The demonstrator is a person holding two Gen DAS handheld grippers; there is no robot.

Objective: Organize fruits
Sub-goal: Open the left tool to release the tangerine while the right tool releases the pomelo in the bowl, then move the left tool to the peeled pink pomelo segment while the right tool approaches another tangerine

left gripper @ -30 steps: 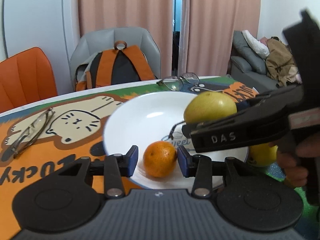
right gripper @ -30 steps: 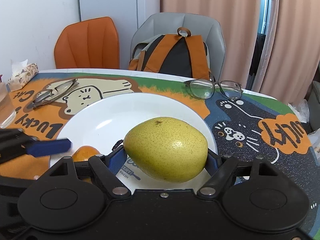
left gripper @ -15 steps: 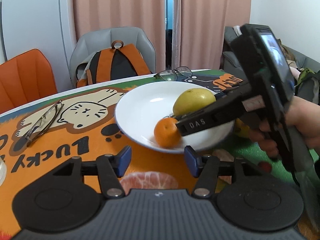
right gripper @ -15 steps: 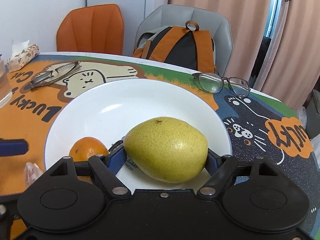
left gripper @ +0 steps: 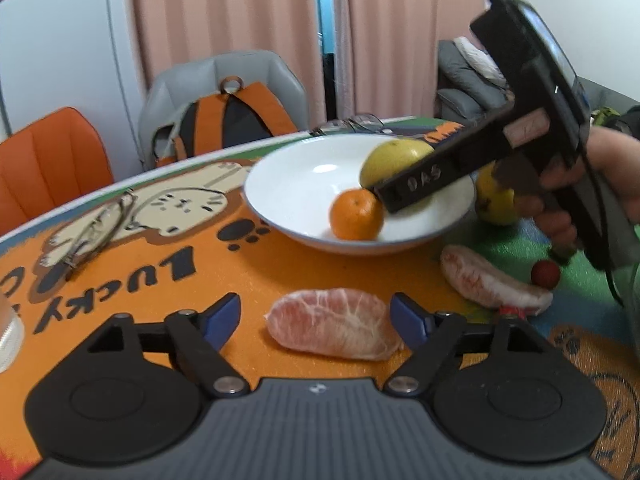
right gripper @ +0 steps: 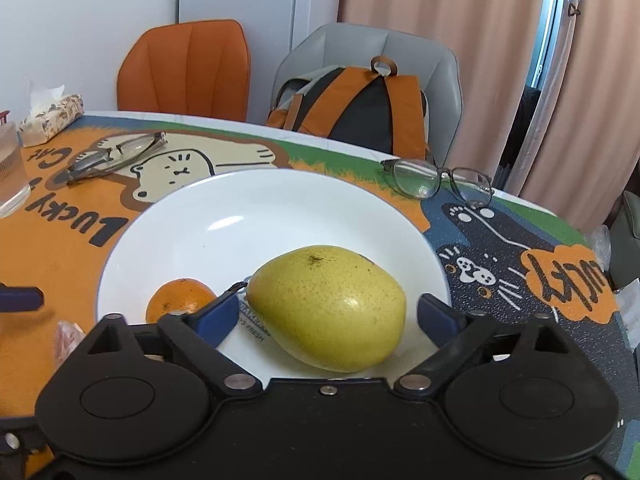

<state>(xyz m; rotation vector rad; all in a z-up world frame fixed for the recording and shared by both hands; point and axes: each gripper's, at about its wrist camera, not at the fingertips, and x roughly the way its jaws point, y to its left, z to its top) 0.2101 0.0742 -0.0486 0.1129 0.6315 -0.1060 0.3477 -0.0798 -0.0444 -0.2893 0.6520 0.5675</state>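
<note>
A white plate (right gripper: 240, 184) holds a yellow-green pear (right gripper: 328, 304) and a small mandarin (right gripper: 180, 296). My right gripper (right gripper: 328, 314) stands around the pear, its jaws opening, with a gap between the right pad and the fruit. The pear rests on the plate. My left gripper (left gripper: 316, 318) is near the table's front edge, jaws opening, with a peeled pink pomelo segment (left gripper: 336, 324) lying between them on the mat, not squeezed. In the left wrist view the plate (left gripper: 280, 184) and mandarin (left gripper: 356, 214) lie beyond. A second segment (left gripper: 488, 280) lies to the right.
A small red fruit (left gripper: 545, 273) and a yellow fruit (left gripper: 496, 204) lie right of the plate under the person's hand. Two pairs of glasses (right gripper: 116, 154) (right gripper: 440, 180), a drinking glass (right gripper: 10, 172) and a tissue pack (right gripper: 52, 118) are on the mat. Chairs and a backpack (right gripper: 360, 108) stand behind.
My left gripper let go of the mandarin in the plate, drew back and opened wider over the pomelo segment. My right gripper's jaws parted from the pear, which stays in the plate.
</note>
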